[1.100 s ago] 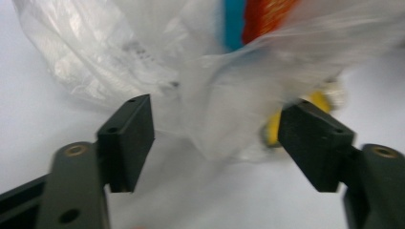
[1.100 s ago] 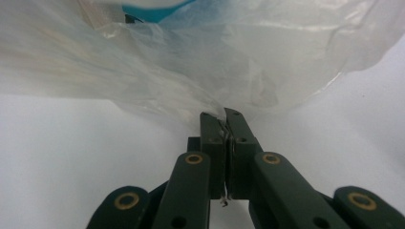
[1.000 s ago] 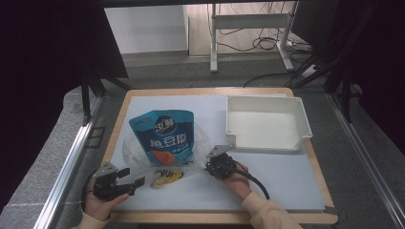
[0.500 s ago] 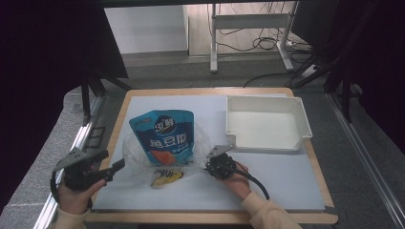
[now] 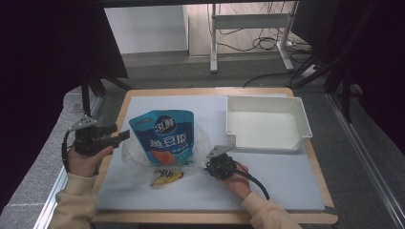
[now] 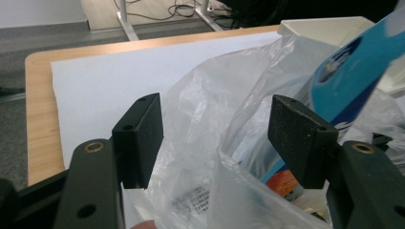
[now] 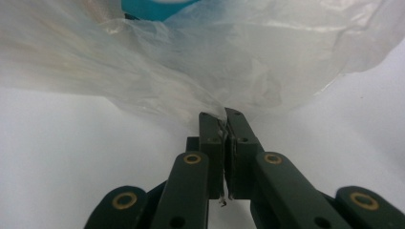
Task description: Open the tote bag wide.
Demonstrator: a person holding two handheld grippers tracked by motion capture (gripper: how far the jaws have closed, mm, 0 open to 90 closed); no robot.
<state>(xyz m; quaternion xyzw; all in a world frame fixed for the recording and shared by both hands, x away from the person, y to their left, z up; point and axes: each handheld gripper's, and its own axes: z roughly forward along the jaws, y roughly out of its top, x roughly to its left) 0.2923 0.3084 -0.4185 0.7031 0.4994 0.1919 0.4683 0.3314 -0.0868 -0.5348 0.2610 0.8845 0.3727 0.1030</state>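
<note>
In the high view a clear plastic bag (image 5: 165, 155) lies on the white mat (image 5: 286, 181) near the front of the table (image 5: 210, 91), with a blue pouch (image 5: 165, 136) lying inside it and a small yellow packet (image 5: 165, 176) at its near end. The left gripper (image 5: 125, 135) is held off the table's left edge, its jaws pointing toward the bag's left side and just short of it. The right gripper (image 5: 208, 164) rests low on the mat at the bag's right edge. A white tray (image 5: 305, 126) sits at the right rear, well apart from the bag. In the left gripper view the left gripper (image 6: 215, 129) stands wide open, gripping nothing; the crumpled film of the bag (image 6: 200, 143) rises between and beyond the two jaws, with the pouch (image 6: 353, 76) seen through it on the right and the tray (image 6: 329, 26) behind. In the right gripper view the right gripper (image 7: 224, 114) is closed tight, pinching a fold of the bag (image 7: 191, 62) at its tips, the film spreading up and away over the mat (image 7: 62, 167), a sliver of the pouch (image 7: 153, 7) at the top
</note>
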